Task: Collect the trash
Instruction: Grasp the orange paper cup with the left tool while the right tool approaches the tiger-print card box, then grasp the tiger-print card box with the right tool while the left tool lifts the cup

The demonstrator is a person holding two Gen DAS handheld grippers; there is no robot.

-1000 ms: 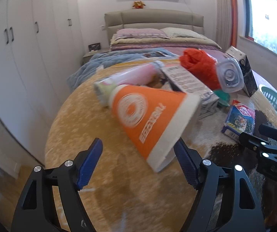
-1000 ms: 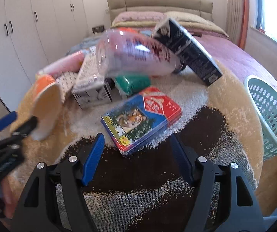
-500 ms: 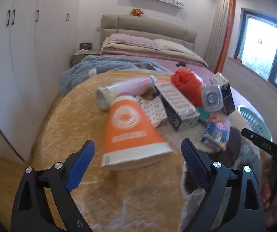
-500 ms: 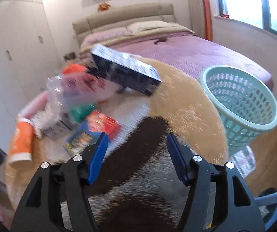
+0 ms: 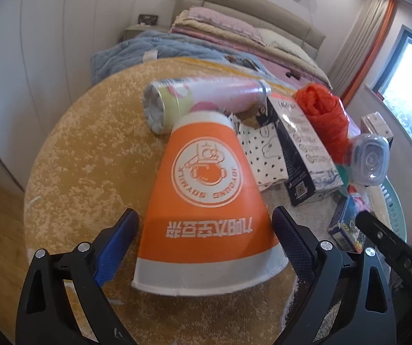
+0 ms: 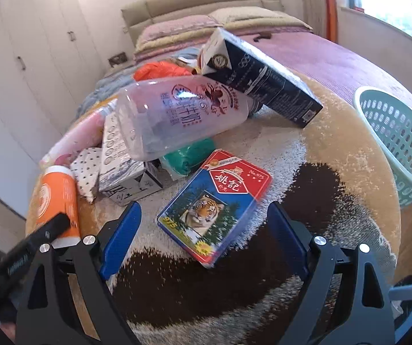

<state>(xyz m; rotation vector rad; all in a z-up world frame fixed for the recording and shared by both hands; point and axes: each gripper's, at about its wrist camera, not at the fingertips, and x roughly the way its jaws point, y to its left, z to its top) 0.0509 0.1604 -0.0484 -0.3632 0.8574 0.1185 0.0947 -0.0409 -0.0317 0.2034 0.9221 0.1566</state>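
Left hand-held gripper [image 5: 206,241] spread wide around orange cup [image 5: 206,201]; right hand-held gripper [image 6: 203,230] likewise agape

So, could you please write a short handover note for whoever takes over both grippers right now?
Left gripper: open, jaws either side of the orange paper cup lying on the round rug; not closed on it.
Right gripper: open, empty, jaws flanking the tiger card box.
Clear plastic bottle, dark carton, pink can and red bag lie piled on the rug.
Green basket stands at the rug's right edge; no trash seen inside.
Done: nothing collected. Left: everything.
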